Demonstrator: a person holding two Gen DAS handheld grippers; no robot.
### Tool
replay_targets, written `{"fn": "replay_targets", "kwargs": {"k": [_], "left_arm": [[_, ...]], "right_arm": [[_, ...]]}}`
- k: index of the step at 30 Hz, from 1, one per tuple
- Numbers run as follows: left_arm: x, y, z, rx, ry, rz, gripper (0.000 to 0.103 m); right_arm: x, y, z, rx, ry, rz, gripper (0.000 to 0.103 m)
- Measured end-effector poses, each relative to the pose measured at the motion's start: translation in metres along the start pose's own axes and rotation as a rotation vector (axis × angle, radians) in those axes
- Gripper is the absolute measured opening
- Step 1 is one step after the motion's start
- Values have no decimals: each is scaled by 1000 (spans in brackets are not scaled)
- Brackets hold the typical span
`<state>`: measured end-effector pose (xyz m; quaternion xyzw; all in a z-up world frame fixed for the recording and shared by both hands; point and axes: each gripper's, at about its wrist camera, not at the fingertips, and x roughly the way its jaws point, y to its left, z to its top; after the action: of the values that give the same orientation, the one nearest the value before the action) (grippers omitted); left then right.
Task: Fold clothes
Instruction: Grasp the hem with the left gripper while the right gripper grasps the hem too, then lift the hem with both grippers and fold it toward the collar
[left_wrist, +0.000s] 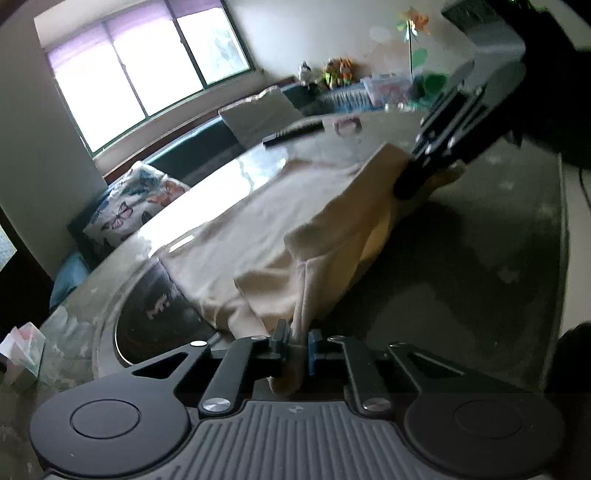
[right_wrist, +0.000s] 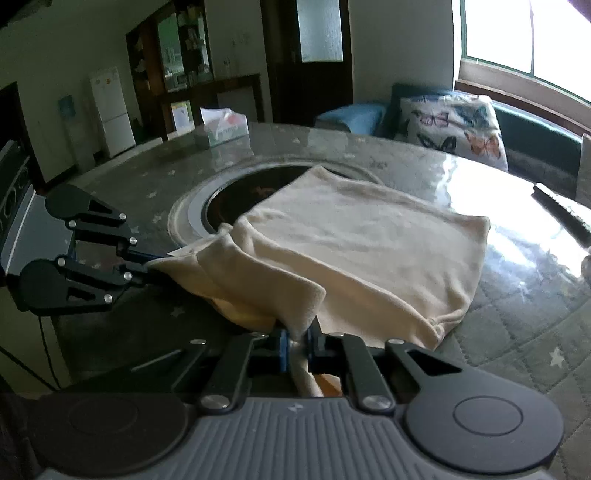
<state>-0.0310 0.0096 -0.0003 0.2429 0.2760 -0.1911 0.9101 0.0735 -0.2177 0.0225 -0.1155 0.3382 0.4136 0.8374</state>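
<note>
The left hand-held gripper (left_wrist: 297, 345) was squeezed shut on a bunched corner of the soft cream-coloured cloth garment (left_wrist: 266, 236). The right hand-held gripper (right_wrist: 297, 341) was squeezed shut too, pinching the next corner along the same near edge. Each one held its own corner, most likely so the edge would stay straight when it was lifted and carried over for a fold.

Between the two corners the near edge was raised and a little curled. The rest of the garment lay flat and spread out on the shiny grey tabletop with little stars (right_wrist: 406, 155). Its far corner covered part of the dark round plate set into the tabletop (right_wrist: 243, 195).

A black remote control (left_wrist: 293, 134) and a white tissue box (right_wrist: 223, 125) sat near the far sides, well apart from the garment. Behind the tabletop, a white pillow with butterflies (right_wrist: 452, 123) rested on a dark sofa under the window.
</note>
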Motion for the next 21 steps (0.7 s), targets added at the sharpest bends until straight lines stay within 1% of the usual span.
{"fn": "replay_targets", "kwargs": {"k": [3, 7, 10, 12, 14, 16, 21], "left_arm": [[-20, -2, 6, 1, -25, -11, 10], [-55, -7, 11, -26, -50, -49, 10], [-83, -10, 18, -55, -77, -58, 10], [-93, -8, 24, -74, -96, -47, 10], [-96, -3, 30, -98, -111, -35, 10], [-90, 4, 35, -122, -114, -26, 10], [-58, 28, 43, -175, -97, -8, 10]], "right_arm": [[-15, 4, -1, -6, -33, -4, 8], [-44, 13, -7, -9, -57, 8, 8], [-70, 22, -12, -2, -78, 24, 8], [-85, 28, -12, -9, -99, 28, 8], [-94, 31, -8, -22, -119, 29, 8], [-95, 29, 0, -32, -131, 21, 8], [-75, 10, 28, -37, -122, 4, 8]]}}
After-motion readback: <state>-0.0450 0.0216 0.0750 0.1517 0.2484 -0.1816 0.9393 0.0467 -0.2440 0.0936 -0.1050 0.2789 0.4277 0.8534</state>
